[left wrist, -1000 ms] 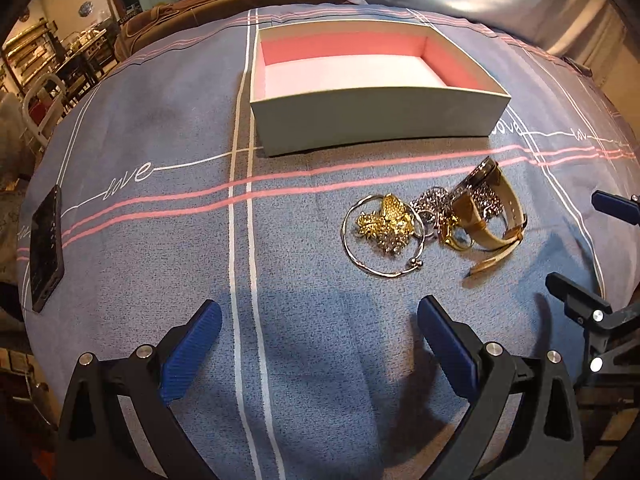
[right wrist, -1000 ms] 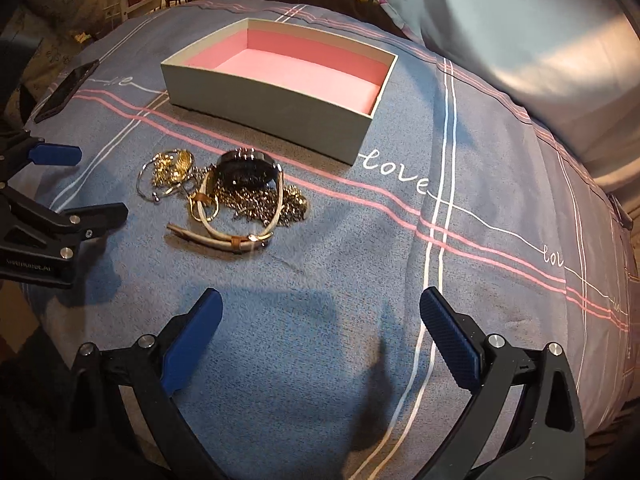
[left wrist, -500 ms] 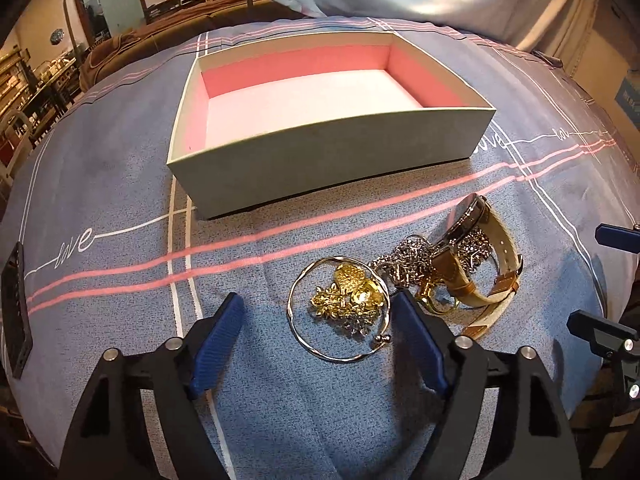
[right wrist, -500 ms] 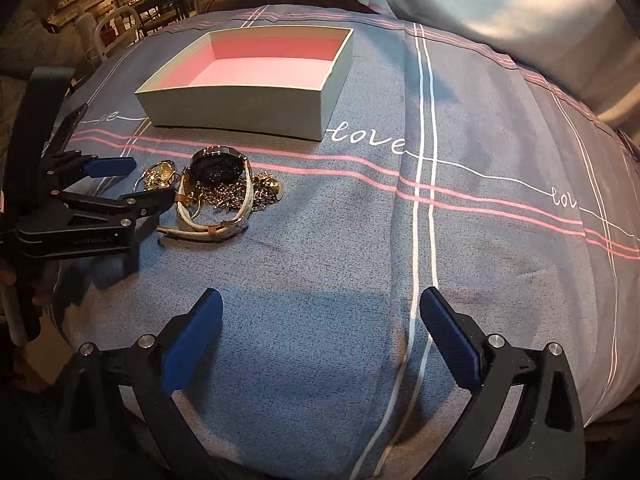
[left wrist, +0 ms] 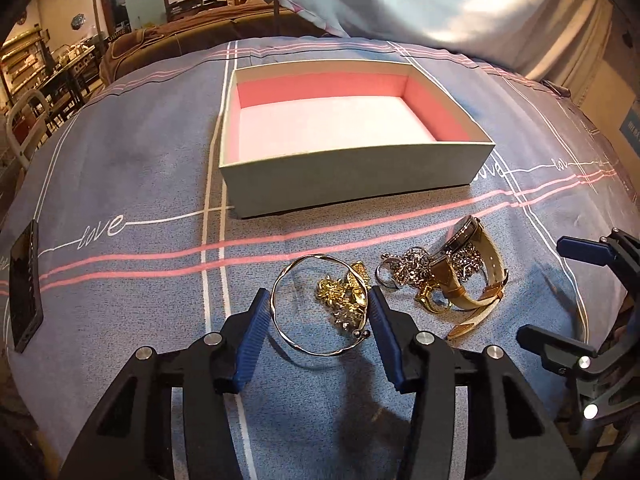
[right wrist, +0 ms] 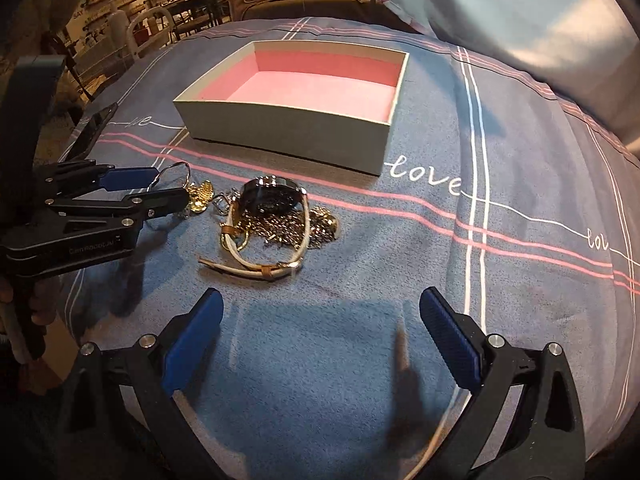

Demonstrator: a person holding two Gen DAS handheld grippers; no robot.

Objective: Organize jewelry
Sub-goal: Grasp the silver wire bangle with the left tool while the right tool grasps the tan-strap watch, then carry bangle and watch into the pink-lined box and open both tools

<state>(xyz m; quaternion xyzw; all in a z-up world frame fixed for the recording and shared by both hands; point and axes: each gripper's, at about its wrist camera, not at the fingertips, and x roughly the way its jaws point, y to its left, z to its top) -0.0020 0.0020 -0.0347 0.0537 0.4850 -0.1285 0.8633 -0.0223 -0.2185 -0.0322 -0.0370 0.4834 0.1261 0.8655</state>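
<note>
Blue bedspread (left wrist: 132, 168), left hand-held gripper (left wrist: 316, 320) closing around bangle (left wrist: 320, 304), right hand-held gripper (right wrist: 320, 332) wide open, empty

Box (left wrist: 352, 184) behind the jewelry heap: bangle (left wrist: 316, 308) left, watch (left wrist: 472, 272) right, phone (left wrist: 24, 284) far left.

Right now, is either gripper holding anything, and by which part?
Nothing yet. The left gripper is closing around the bangle, pads not pressing; the right gripper is open, empty.

Warm indoor light from above. Soft shadows fall on the bedspread (left wrist: 120, 168) near the lens. Sharp centre; strong fisheye bending, dark corners.
</note>
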